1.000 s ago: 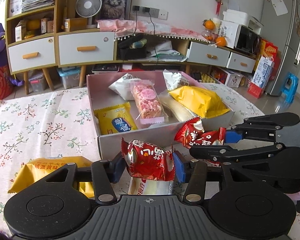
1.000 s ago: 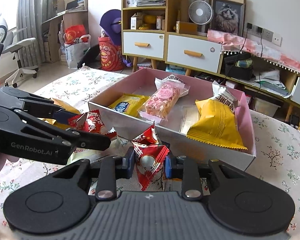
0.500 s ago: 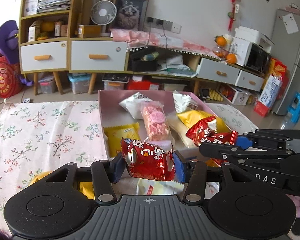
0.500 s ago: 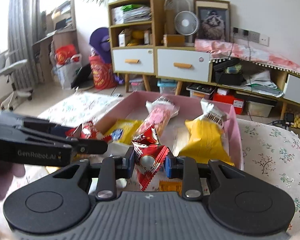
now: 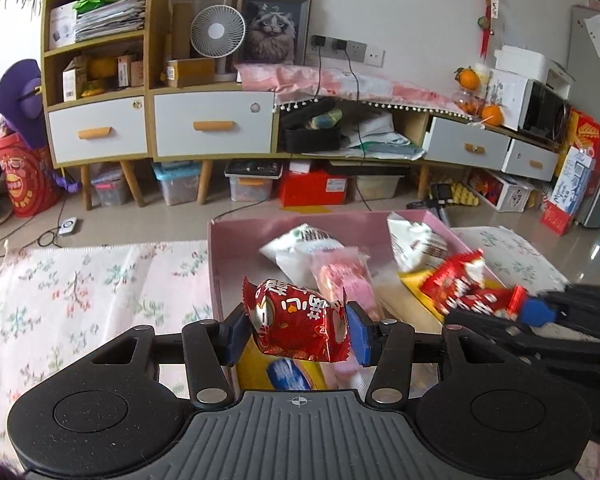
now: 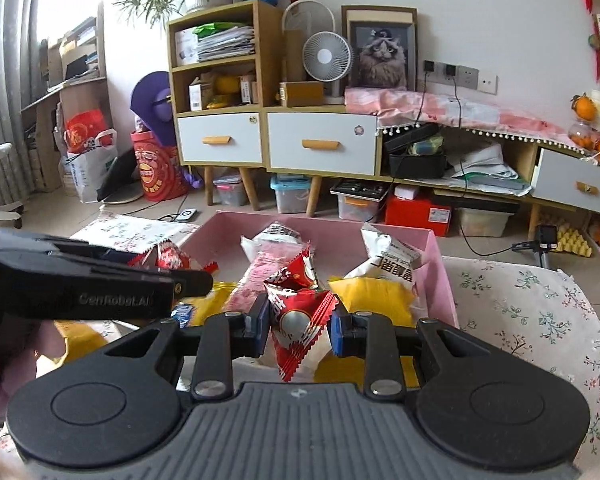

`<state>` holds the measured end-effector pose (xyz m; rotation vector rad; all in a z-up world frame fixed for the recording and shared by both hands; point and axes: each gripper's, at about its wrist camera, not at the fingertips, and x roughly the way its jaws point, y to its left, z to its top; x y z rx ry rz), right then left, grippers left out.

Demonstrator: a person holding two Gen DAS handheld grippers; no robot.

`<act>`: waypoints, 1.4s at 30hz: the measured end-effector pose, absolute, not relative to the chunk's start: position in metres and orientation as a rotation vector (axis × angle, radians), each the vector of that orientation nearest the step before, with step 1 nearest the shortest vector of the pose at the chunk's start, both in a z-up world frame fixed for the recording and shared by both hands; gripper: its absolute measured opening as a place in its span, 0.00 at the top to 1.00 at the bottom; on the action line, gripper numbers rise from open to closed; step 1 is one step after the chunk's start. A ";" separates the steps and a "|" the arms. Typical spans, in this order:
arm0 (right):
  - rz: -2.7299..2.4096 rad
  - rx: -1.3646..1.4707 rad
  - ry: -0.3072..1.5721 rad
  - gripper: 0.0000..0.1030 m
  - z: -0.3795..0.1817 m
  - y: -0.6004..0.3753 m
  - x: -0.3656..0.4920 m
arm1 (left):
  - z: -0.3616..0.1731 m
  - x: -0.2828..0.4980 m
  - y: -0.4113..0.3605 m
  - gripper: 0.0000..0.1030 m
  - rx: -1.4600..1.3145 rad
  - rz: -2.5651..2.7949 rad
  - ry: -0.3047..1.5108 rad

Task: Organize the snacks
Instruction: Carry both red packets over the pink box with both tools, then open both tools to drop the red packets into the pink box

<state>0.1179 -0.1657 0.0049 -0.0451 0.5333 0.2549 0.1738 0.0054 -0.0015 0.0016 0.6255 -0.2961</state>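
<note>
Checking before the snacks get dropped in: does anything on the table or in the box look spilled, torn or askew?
Nothing stands out. The left hand-held gripper and right hand-held gripper each clamp an intact red snack packet. The packets in the pink box lie loosely, overlapping, but none looks torn or spilled.

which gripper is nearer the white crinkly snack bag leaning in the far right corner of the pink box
Right. The right gripper, shut on a red wrapper, hovers just short of the white bag. The left gripper sits further left, toward the pink box's left wall.
</note>
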 end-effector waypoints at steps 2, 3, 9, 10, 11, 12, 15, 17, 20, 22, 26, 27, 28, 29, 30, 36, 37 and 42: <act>0.240 -0.038 0.541 0.74 0.003 -0.168 0.122 | -0.002 0.181 0.005 0.53 0.006 -0.288 0.623; 0.238 -0.037 0.543 0.74 0.002 -0.169 0.123 | -0.003 0.185 0.004 0.53 0.007 -0.285 0.622; 0.234 -0.039 0.545 0.74 -0.001 -0.168 0.124 | -0.009 0.202 -0.004 0.53 0.030 -0.274 0.627; 0.236 -0.042 0.546 0.74 -0.001 -0.167 0.124 | -0.010 0.203 -0.005 0.52 0.035 -0.271 0.629; 0.237 -0.045 0.546 0.74 -0.001 -0.167 0.124 | -0.012 0.205 -0.006 0.49 0.041 -0.270 0.629; 0.238 -0.049 0.547 0.74 -0.002 -0.166 0.124 | -0.013 0.206 -0.006 0.48 0.049 -0.265 0.625; 0.239 -0.038 0.538 0.66 0.000 -0.167 0.122 | -0.016 0.204 -0.008 0.34 0.062 -0.233 0.613; 0.237 -0.026 0.530 0.54 0.002 -0.170 0.121 | -0.015 0.203 -0.006 0.31 0.058 -0.234 0.616; 0.236 -0.011 0.527 0.50 0.006 -0.172 0.119 | -0.011 0.199 -0.004 0.29 0.058 -0.239 0.625; 0.238 -0.014 0.526 0.46 0.006 -0.172 0.118 | -0.007 0.194 -0.002 0.25 0.054 -0.242 0.627; 0.240 -0.023 0.525 0.42 0.010 -0.173 0.113 | -0.001 0.182 0.000 0.23 0.049 -0.244 0.633; 0.242 -0.020 0.525 0.41 0.012 -0.173 0.112 | 0.001 0.178 0.001 0.22 0.044 -0.244 0.636; 0.246 -0.018 0.524 0.39 0.013 -0.174 0.110 | 0.002 0.174 0.001 0.21 0.040 -0.242 0.639; 0.250 -0.018 0.523 0.38 0.014 -0.174 0.109 | 0.003 0.170 0.002 0.21 0.040 -0.240 0.643; 0.254 -0.022 0.521 0.37 0.016 -0.175 0.106 | 0.005 0.164 0.002 0.21 0.042 -0.241 0.645; 0.268 -0.054 0.528 0.31 0.021 -0.176 0.092 | 0.016 0.135 0.010 0.17 0.037 -0.237 0.652; 0.268 -0.056 0.529 0.29 0.022 -0.176 0.090 | 0.018 0.130 0.011 0.16 0.032 -0.235 0.653; 0.255 -0.039 0.552 0.19 0.029 -0.183 0.081 | 0.022 0.108 0.019 0.13 0.021 -0.225 0.671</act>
